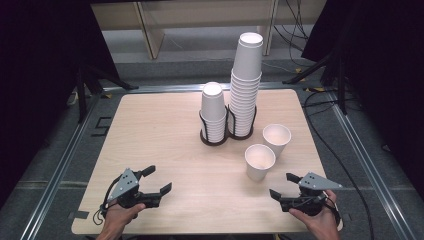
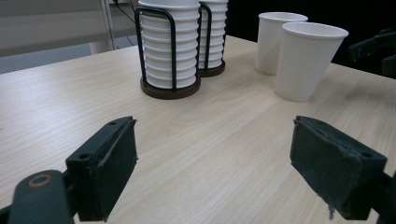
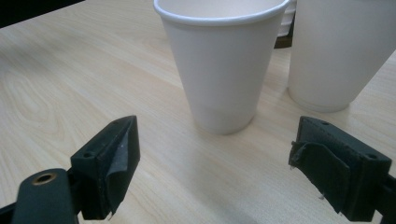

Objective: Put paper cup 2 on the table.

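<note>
The step in hand is the approach to a loose paper cup. The right gripper (image 1: 281, 194), lower right of the frame, has its fingers (image 3: 109, 172) released and aimed at the nearer paper cup (image 1: 259, 161), which stands on the worktop (image 1: 160, 145) right of centre. The left gripper (image 1: 159, 180), lower left, likewise holds nothing, fingers spread. The cup stands upright, long axis vertical, mouth upward, just beside a second cup (image 1: 276, 138). Next move, by judgement: advance level until the fingers flank the wall, then close gently.

Two white paper cups (image 1: 260, 161) (image 1: 276, 139): upright, empty, side by side, right of racks.
</note>
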The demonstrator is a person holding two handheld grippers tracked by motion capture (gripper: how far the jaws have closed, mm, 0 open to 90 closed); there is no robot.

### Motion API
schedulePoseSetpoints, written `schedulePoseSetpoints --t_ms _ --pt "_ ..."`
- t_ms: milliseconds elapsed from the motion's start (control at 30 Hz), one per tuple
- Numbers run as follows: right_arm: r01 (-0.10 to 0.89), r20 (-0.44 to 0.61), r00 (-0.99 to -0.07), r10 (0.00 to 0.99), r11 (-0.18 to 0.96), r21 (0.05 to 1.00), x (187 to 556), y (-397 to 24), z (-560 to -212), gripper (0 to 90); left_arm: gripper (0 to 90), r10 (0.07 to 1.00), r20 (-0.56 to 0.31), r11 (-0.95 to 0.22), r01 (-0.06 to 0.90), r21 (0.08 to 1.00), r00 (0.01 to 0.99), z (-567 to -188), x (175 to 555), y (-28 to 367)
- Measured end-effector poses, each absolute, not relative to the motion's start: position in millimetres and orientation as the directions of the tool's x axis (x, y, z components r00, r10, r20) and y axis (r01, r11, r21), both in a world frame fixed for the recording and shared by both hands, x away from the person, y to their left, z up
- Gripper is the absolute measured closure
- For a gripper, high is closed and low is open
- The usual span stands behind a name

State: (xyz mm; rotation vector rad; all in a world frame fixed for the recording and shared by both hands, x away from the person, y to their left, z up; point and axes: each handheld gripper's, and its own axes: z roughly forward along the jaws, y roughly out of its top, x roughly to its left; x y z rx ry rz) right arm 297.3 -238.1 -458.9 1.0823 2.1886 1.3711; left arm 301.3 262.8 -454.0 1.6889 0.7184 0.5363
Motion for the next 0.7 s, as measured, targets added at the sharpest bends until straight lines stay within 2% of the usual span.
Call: schedulePoseSetpoints --t_ms 67,100,700 --pt "0.397 0.080 -0.660 0.747 0.257 0.881 298.3 -238.7 -459.7 15.4 14.5 0.707 -0.027 -0.144 0.181 0.973 0.707 -454.1 301.1 262.4" --pt "0.428 0.106 -0.658 0.746 0.254 0.868 296.6 -237.9 -459.2 15.4 14.5 0.706 -0.027 -0.144 0.181 0.973 0.707 -454.2 301.2 262.3" --pt "0.429 0.090 -0.639 0.764 0.257 0.866 297.0 -240.4 -462.9 15.4 14.5 0.707 -0.030 -0.140 0.182 0.973 0.706 -454.6 300.9 261.7"
